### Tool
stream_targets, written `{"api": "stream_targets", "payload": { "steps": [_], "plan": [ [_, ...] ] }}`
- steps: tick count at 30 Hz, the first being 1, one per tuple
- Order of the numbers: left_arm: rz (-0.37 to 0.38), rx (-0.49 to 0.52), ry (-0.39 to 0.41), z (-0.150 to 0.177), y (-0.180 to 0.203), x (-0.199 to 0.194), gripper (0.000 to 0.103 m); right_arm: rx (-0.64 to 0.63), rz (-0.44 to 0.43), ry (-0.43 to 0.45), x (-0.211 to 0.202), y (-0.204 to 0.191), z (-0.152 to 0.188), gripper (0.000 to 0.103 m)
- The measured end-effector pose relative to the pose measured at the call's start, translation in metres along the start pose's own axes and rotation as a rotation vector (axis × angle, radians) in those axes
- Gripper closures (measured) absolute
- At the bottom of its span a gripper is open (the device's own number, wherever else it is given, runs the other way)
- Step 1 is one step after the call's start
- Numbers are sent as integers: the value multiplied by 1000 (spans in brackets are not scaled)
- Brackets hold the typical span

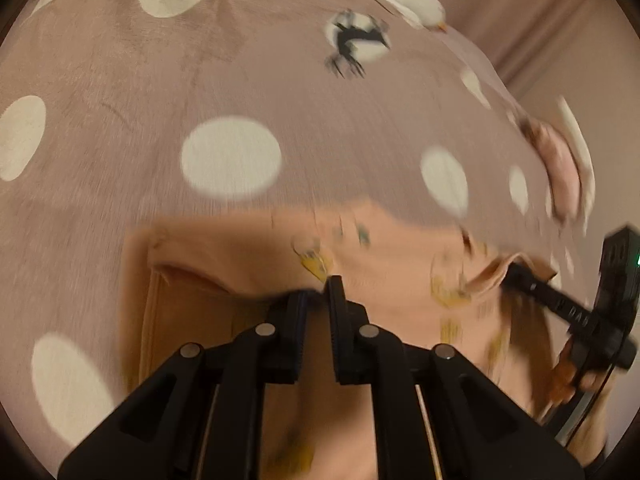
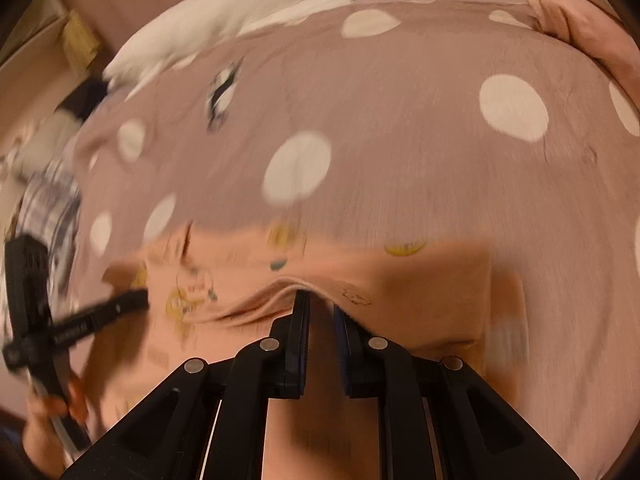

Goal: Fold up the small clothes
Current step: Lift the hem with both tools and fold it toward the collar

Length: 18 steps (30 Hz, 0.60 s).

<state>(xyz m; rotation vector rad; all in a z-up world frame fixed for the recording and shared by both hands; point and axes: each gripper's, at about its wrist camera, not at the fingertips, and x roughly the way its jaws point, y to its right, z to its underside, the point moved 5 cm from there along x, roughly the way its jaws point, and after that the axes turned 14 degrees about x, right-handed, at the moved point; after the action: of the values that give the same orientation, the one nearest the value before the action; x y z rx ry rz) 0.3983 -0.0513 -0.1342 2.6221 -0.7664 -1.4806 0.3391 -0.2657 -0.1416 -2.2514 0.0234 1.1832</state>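
A small peach garment point(image 1: 380, 248) with yellow prints lies partly lifted on a pink bedspread point(image 1: 120, 80) with white dots. My left gripper point(image 1: 318, 290) is shut on the garment's near edge, and the cloth bunches at its fingertips. At the right of the left wrist view, my right gripper point(image 1: 514, 272) pinches another part of the same edge. In the right wrist view the garment point(image 2: 420, 280) rises in a ridge where my right gripper point(image 2: 320, 304) is shut on its hem. The left gripper point(image 2: 140, 298) shows at the left, its tip in the cloth. Both views are blurred.
A white plush duck point(image 2: 240, 12) lies along the far edge of the bedspread point(image 2: 400, 140). A pile of pink clothing point(image 2: 592, 36) sits at the far right. A checked cloth point(image 2: 52, 208) lies off the left edge. A person's hand point(image 2: 44, 412) holds the left gripper.
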Motion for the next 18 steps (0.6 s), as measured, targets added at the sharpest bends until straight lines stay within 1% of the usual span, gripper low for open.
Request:
{"api": "stream_targets", "payload": {
  "steps": [1, 4, 6, 8, 11, 12, 14, 15, 16, 17, 18],
  "plan": [
    [-3, -37, 28, -11, -4, -1, 93, 23, 5, 28, 4, 0, -12, 87],
    [-14, -96, 74, -30, -11, -8, 93, 45, -9, 96, -11, -1, -24, 87],
    [-42, -81, 98, -35, -13, -18, 93, 28, -36, 140, -26, -4, -26, 87],
    [-39, -54, 106, -34, -9, -26, 93, -19, -40, 173, -42, -6, -22, 87],
    [-2, -13, 100, -18, -1, -33, 92, -60, -56, 121, -52, 0, -8, 87],
    [0, 3, 93, -12, 0, -34, 92, -82, -49, 93, -54, 2, 3, 87],
    [-3, 60, 64, 8, 5, -36, 92, -124, -18, 60, -52, 5, 16, 87],
    [-15, 80, 48, 16, 6, -33, 92, -158, 15, 52, -53, 9, 28, 87],
    [-35, 97, 29, 28, 5, -33, 92, -181, 34, 48, -52, 10, 33, 87],
    [-44, 102, 13, 36, 3, -32, 92, -204, 61, 44, -54, 14, 43, 87],
    [-36, 101, -5, 47, 2, -32, 92, -216, 82, 37, -55, 17, 50, 87]
  ]
}}
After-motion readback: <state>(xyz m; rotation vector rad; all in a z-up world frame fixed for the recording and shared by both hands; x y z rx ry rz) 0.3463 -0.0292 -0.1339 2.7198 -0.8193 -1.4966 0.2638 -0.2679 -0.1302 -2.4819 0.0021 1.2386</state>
